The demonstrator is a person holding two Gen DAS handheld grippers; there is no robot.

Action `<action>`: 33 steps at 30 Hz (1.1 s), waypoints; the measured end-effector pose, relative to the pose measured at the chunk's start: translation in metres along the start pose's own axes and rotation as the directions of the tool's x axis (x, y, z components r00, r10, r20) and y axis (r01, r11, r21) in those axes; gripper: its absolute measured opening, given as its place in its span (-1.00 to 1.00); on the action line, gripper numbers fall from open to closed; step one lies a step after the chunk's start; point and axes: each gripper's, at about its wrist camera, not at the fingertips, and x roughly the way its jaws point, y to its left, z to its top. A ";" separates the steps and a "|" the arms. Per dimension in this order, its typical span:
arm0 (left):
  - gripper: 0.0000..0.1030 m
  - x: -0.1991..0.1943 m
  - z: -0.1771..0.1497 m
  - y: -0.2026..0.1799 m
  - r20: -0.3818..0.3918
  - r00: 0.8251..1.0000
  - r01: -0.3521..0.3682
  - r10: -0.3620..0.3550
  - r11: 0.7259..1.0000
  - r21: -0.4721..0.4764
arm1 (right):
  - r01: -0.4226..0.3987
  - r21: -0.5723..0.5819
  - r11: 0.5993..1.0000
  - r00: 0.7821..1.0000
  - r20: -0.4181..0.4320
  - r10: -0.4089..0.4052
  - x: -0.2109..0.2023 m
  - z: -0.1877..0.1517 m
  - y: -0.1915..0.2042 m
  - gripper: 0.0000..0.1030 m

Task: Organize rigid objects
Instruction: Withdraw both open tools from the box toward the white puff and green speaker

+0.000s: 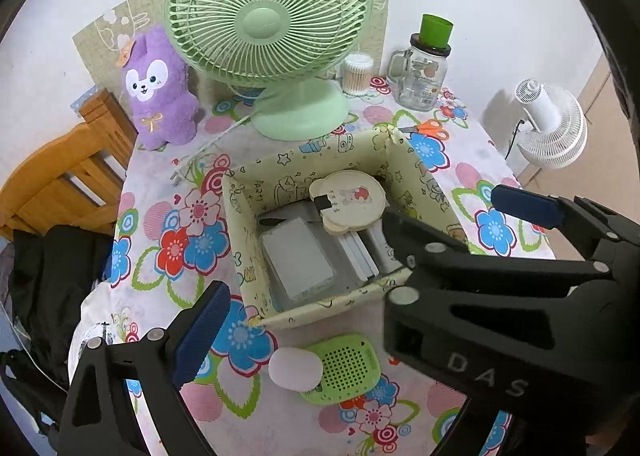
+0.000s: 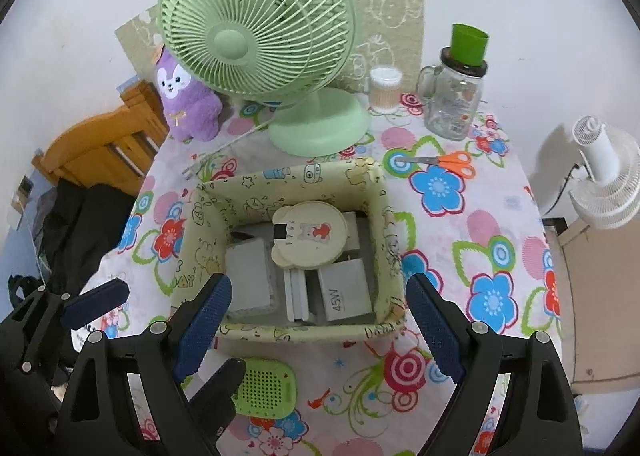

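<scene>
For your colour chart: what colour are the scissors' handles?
Orange; the scissors show best in the right wrist view.

"45W" on white charger (image 2: 347,293) | "DAS" on right gripper (image 1: 486,372)

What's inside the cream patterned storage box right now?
In the cream patterned box: a round cream bear-eared mirror on top, a grey flat case, a white charger marked 45W, and slim white pieces between. Whatever lies beneath the mirror is hidden.
</scene>
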 end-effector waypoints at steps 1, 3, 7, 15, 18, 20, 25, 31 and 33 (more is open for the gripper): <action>0.87 -0.001 -0.001 0.000 0.000 1.000 0.001 -0.001 1.000 0.001 | 0.004 0.003 1.000 1.000 0.002 -0.004 -0.002 -0.001 -0.001 0.77; 0.87 -0.003 -0.004 -0.001 0.002 1.000 0.004 -0.004 1.000 0.006 | 0.010 0.010 1.000 1.000 0.007 -0.010 -0.006 -0.005 -0.002 0.77; 0.87 -0.006 -0.010 -0.002 0.003 1.000 0.007 -0.007 1.000 0.020 | 0.019 0.023 1.000 1.000 0.014 -0.020 -0.013 -0.012 -0.004 0.77; 0.87 -0.013 -0.021 0.001 0.012 1.000 0.018 -0.018 1.000 0.023 | 0.036 0.039 0.999 0.999 0.021 -0.037 -0.024 -0.028 -0.002 0.77; 0.87 -0.016 -0.026 0.004 0.018 0.999 0.039 -0.039 0.999 0.011 | 0.043 0.046 0.998 0.999 0.021 -0.044 -0.026 -0.035 -0.001 0.77; 0.87 -0.017 -0.030 0.006 0.020 0.999 0.048 -0.048 0.999 0.006 | 0.048 0.052 0.998 0.999 0.018 -0.049 -0.027 -0.040 0.000 0.77; 0.87 -0.016 -0.040 0.006 0.013 1.000 0.019 -0.019 0.999 0.036 | 0.051 0.065 0.997 0.999 0.011 -0.052 -0.027 -0.050 0.003 0.77; 0.87 -0.009 -0.054 0.012 -0.012 0.999 0.032 -0.032 0.999 0.034 | 0.058 0.073 0.996 0.998 -0.003 -0.058 -0.025 -0.064 0.008 0.77; 0.87 -0.007 -0.058 0.014 -0.016 0.999 0.032 -0.031 0.999 0.033 | 0.059 0.076 0.995 0.998 -0.006 -0.059 -0.024 -0.068 0.010 0.77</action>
